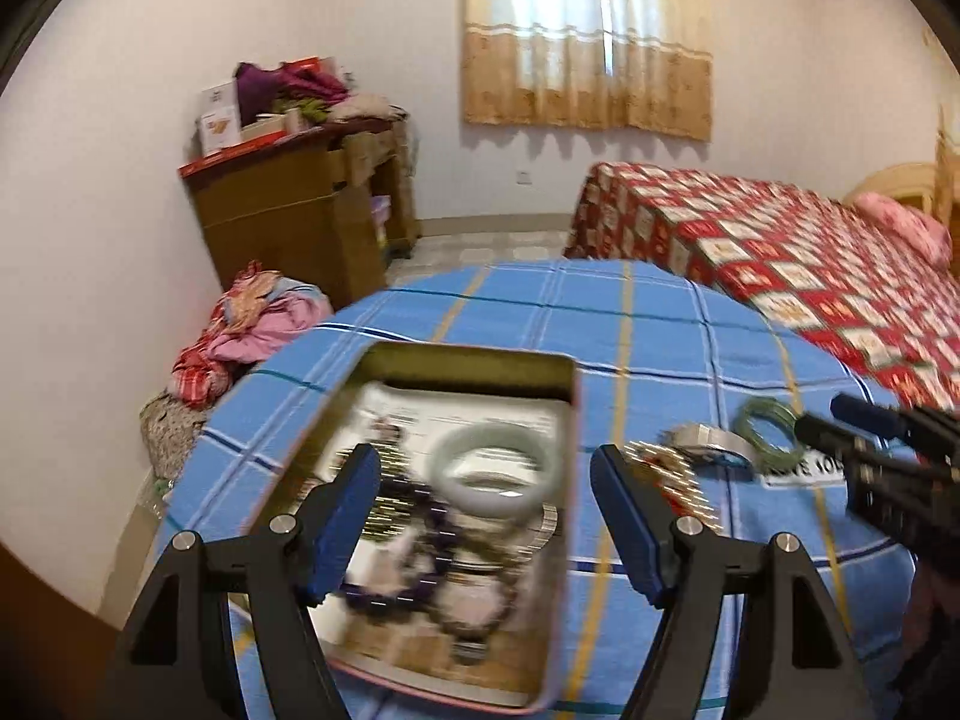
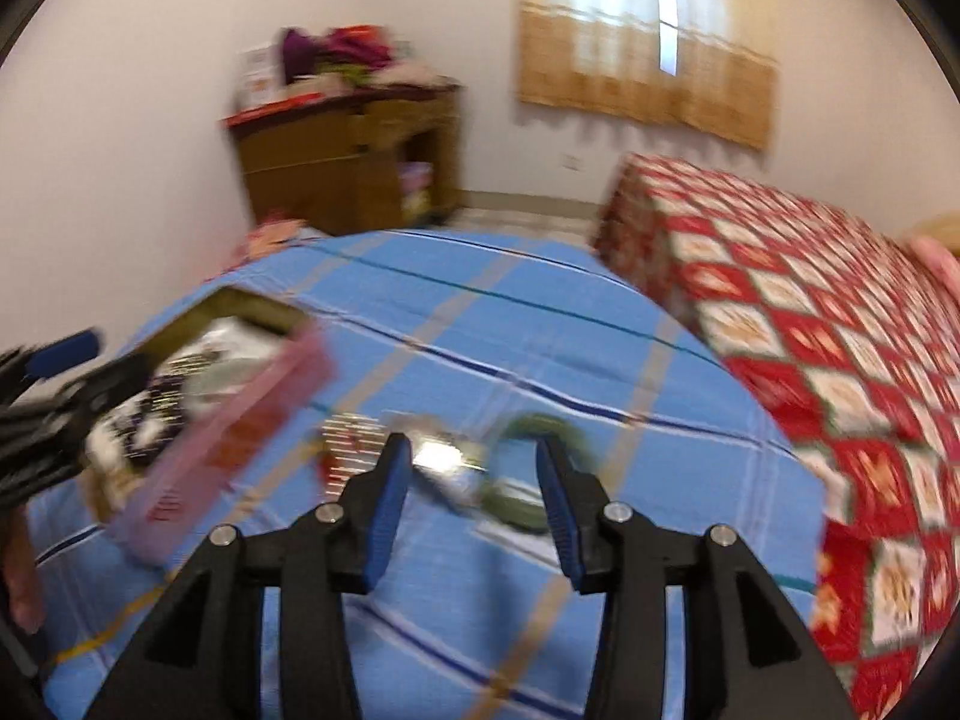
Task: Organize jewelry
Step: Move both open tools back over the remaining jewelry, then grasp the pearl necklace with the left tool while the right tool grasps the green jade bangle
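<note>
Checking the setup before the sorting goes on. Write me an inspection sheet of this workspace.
Surface: blue checked tablecloth, lying flat.
Job's things: open tin holding a pale jade bangle, purple bead bracelet and blurred pieces; outside it on the cloth, a gold chain, silver bangle and green bangle.
Clutter: white label under the green bangle.
Grippers: left claw open over the tin, empty; right claw open, empty, above the loose pieces.
Cables: nothing seen.
Surroundings: bed with red quilt, wooden cabinet piled with clothes, curtained window.
</note>
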A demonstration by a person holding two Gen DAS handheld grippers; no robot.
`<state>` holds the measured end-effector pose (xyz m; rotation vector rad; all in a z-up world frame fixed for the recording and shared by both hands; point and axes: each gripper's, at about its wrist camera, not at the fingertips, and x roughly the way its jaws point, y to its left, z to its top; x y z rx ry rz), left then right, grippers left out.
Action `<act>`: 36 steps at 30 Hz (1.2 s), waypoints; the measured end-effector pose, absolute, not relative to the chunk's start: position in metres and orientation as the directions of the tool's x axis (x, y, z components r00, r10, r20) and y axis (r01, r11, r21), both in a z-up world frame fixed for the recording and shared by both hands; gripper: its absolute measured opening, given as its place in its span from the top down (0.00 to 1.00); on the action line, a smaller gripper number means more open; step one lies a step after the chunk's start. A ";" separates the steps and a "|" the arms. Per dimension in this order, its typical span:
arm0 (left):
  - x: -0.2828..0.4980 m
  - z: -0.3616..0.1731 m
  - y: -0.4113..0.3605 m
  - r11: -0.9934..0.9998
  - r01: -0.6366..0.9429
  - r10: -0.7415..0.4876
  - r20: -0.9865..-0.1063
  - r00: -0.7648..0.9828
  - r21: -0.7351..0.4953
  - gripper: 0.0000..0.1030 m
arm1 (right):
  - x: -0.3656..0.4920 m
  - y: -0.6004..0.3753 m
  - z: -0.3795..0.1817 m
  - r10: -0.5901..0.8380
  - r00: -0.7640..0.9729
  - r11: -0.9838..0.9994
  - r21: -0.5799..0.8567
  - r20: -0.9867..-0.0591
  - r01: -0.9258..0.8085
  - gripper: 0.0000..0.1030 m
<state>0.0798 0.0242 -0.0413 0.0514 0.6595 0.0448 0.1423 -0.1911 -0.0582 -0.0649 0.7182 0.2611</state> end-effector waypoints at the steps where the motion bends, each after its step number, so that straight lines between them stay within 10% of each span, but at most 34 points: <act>1: 0.082 -0.044 0.015 0.997 -0.009 0.051 -0.620 0.783 0.070 0.30 | 0.144 -0.196 -0.060 0.203 0.720 0.969 0.033 -0.664 -0.244 0.55; 7: 0.089 -0.058 -0.018 0.995 0.048 0.022 -0.649 0.760 0.090 0.30 | 0.151 -0.206 -0.067 0.178 0.698 0.977 0.039 -0.694 -0.210 0.55; 23: 0.115 -0.098 -0.060 0.985 0.171 -0.101 -0.781 0.617 0.007 0.70 | 0.182 -0.200 -0.089 0.169 0.608 0.975 0.043 -0.776 -0.216 0.55; 24: 0.115 -0.098 -0.060 0.985 0.175 -0.110 -0.779 0.617 -0.001 0.89 | 0.182 -0.200 -0.090 0.172 0.603 0.975 0.046 -0.778 -0.219 0.60; 27: 0.110 -0.097 -0.063 0.977 0.211 -0.128 -0.778 0.615 0.006 0.94 | 0.181 -0.198 -0.092 0.198 0.586 0.968 0.064 -0.786 -0.242 0.89; 36: 0.065 -0.076 -0.047 0.970 0.240 -0.200 -0.727 0.657 -0.050 0.95 | 0.139 -0.211 -0.094 0.207 0.591 0.962 0.053 -0.779 -0.266 0.91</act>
